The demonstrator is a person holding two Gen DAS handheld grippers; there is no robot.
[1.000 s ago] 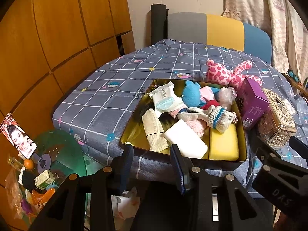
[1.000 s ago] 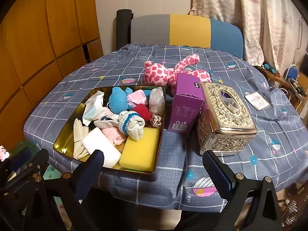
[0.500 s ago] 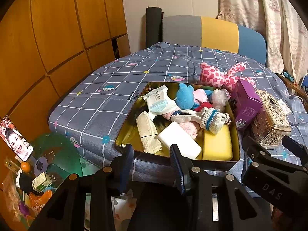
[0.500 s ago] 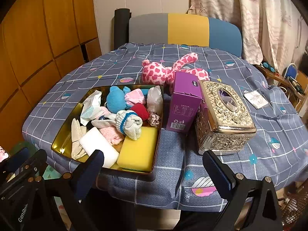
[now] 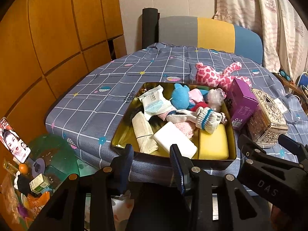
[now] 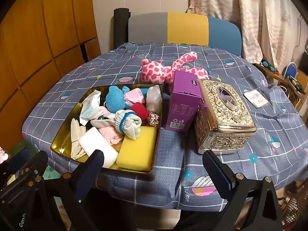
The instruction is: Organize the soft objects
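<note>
Still partly parted with nothing between its pads, the left gripper [image 5: 151, 160] hangs just off the near edge of the table, pointing at the gold tray [image 5: 123, 132]. Beside it the right gripper [image 6: 153, 170] stands spread wide and empty, likewise short of the near edge. Neither has shifted noticeably since a second ago; in the left view the tray only sits slightly lower and closer.

The tray rests at the near edge of the checked tablecloth [image 6: 269, 119], toward its left side. Inside lie a yellow sponge [image 6: 137, 148] in the near right corner, a white block [image 6: 98, 144] beside it, rolled socks [image 6: 128, 123], a blue plush [image 6: 115, 101] and a wipes packet [image 6: 90, 105]. Behind the tray's far right corner lies a pink spotted plush [image 6: 156, 71]. Right of the tray stand a purple box [image 6: 182, 102] and an ornate tissue box [image 6: 223, 115].
</note>
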